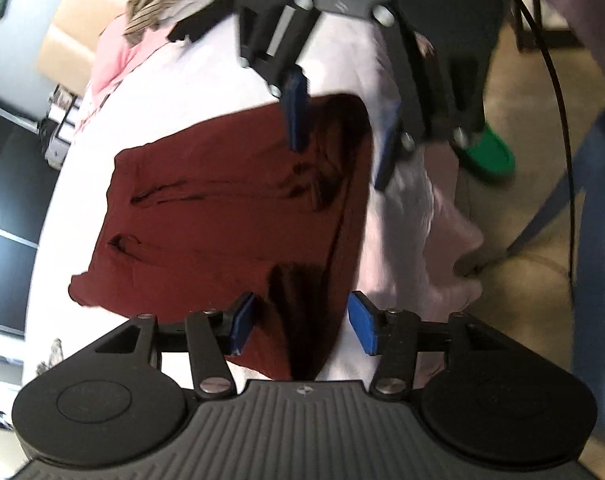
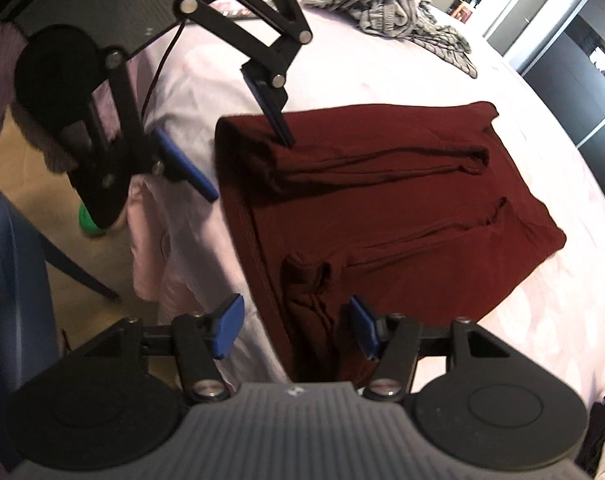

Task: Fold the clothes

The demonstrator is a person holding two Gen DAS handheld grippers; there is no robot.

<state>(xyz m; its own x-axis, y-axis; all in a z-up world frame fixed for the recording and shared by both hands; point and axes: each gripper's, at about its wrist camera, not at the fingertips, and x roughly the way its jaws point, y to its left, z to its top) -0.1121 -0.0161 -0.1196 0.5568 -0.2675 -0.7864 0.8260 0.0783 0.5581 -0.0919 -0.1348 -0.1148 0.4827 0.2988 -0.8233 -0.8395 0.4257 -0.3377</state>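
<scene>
A dark red garment (image 1: 222, 216) lies folded into a rough rectangle on a pale pink sheet (image 1: 206, 80); it also shows in the right wrist view (image 2: 402, 216). My left gripper (image 1: 302, 326) is open, its blue pads (image 1: 242, 326) either side of the garment's near corner by the bed edge. My right gripper (image 2: 294, 330) is open, straddling the opposite corner on the same edge. Each gripper shows in the other's view, the right (image 1: 342, 140) and the left (image 2: 242, 164), both with jaws apart.
A grey striped garment (image 2: 386, 16) and pink and black clothes (image 1: 114, 56) lie at the far side of the sheet. A blue chair (image 2: 14, 280) and a green object (image 1: 490, 156) stand on the floor beside the bed. Dark cabinets (image 2: 582, 92) line the wall.
</scene>
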